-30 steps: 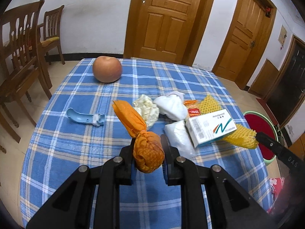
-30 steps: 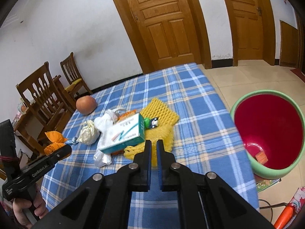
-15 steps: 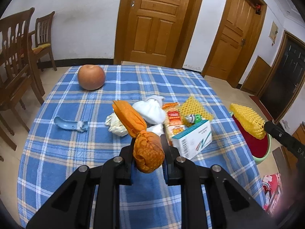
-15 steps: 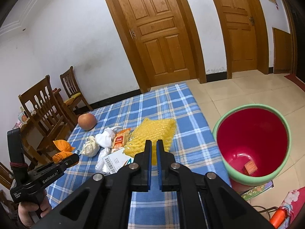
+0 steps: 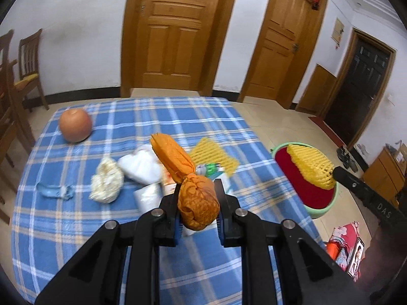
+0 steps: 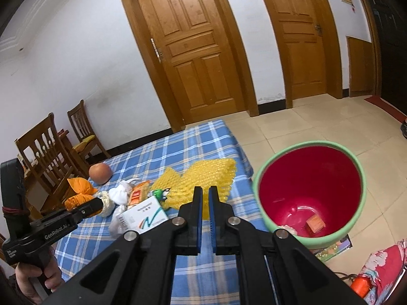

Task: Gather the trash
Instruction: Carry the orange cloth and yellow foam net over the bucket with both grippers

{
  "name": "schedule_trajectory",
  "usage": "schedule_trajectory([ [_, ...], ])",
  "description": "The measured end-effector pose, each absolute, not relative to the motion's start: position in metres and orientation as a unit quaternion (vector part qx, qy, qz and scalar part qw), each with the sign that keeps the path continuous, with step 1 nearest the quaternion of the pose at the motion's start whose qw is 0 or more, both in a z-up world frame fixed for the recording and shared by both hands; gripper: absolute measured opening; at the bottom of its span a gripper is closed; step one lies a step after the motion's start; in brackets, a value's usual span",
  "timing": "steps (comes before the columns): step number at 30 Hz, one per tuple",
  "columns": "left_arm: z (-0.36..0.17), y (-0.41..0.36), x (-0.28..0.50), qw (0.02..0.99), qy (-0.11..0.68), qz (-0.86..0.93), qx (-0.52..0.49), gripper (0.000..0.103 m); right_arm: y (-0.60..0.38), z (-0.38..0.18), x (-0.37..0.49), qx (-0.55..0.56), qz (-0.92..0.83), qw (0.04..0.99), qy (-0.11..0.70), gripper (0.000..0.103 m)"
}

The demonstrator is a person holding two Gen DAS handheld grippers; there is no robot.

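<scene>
Both grippers have risen from the table and swung toward the bin since the earlier frames; the yellow net, then lying on the cloth, now hangs over the bin's red interior. Right gripper: fingers together, pinching an edge of that net, which drapes ahead of them in its own view, ready to be dropped in. Left gripper: fingers clamped on the knotted orange bag, whose loose tail stands up above the knot; gripping the dense knot probably keeps the soft bag from slipping. Remaining trash sits clustered mid-table: a second net, white wads, a carton, a snack wrapper. An apple lies apart near the far corner. Surface: blue plaid cloth over a table. Room: tiled floor, white walls, wooden doors, chairs at the left. The bin stands on the floor just beside the table edge.
</scene>
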State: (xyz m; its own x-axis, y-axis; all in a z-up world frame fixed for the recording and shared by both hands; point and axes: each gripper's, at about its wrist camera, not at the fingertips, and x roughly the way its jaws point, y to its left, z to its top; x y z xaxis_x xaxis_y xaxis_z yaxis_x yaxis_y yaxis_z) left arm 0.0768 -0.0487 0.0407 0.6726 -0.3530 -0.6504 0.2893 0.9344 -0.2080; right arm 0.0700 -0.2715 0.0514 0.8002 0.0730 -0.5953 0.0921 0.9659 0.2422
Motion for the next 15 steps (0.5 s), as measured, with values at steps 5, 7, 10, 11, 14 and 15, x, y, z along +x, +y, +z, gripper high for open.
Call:
schedule_trajectory([
  [5,0.042,-0.077,0.083,0.907,0.367,-0.202,-0.036,0.020,-0.291,0.050,0.065,0.138,-0.029,0.938,0.318,0.006],
  [7,0.040,-0.089,0.086,0.904,0.370,-0.214,-0.031,0.020,-0.300,0.049,0.062,0.141,-0.039,0.937,0.318,0.006],
  [10,0.040,-0.108,0.089,0.899,0.373,-0.229,-0.021,0.020,-0.313,0.048,0.059,0.148,-0.054,0.935,0.319,0.006],
  [11,0.040,-0.113,0.090,0.898,0.374,-0.233,-0.018,0.020,-0.319,0.046,0.057,0.152,-0.060,0.933,0.320,0.006],
  [14,0.039,-0.133,0.093,0.893,0.376,-0.246,-0.010,0.020,-0.333,0.041,0.056,0.160,-0.074,0.929,0.326,0.006],
  [15,0.038,-0.140,0.095,0.891,0.378,-0.250,-0.006,0.020,-0.337,0.040,0.055,0.162,-0.078,0.928,0.328,0.006],
])
